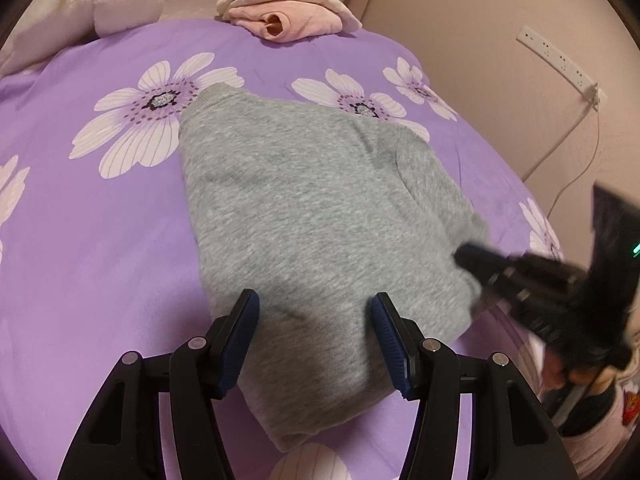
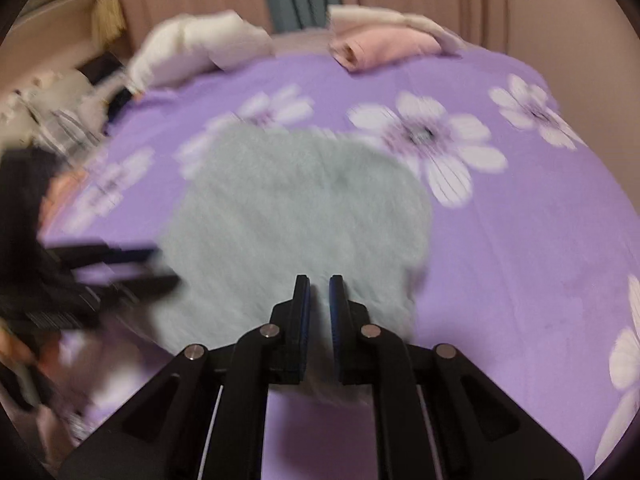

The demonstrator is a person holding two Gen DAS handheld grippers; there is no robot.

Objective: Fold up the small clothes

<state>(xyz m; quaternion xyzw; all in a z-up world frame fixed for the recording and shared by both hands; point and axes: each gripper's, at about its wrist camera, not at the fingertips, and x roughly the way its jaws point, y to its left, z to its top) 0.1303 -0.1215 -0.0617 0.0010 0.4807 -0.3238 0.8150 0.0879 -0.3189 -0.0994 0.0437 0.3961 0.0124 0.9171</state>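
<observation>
A grey garment (image 1: pixel 316 216) is laid on the purple flowered bedcover (image 1: pixel 100 248), which serves as the reference surface below. The garment is seen already gathered into a compact, roughly oblong shape, with a ribbed edge directed toward the far end of the bedcover and a sleeve or flap laid over its right-hand part. It is judged that at least one fold has been made; a final fold and squaring of the edges appear to be outstanding.

A pink garment (image 1: pixel 288 20) is seen at the far edge of the bedcover, folded and set aside, with a cream item on top of it. It is judged to be a finished piece. A white plush object (image 1: pixel 100 4) lies at the far left corner of the bedcover.

The left gripper (image 1: pixel 316 332) is positioned over the near end of the grey garment, at the near edge of the bedcover. Its fingers stand apart, with cloth between them; no pressure of the pads on the cloth can be confirmed.

The right gripper (image 2: pixel 319 300) is placed at the near right side of the garment. Its fingers are drawn nearly together; whether cloth is pinched between them cannot be told, as that view is blurred.
</observation>
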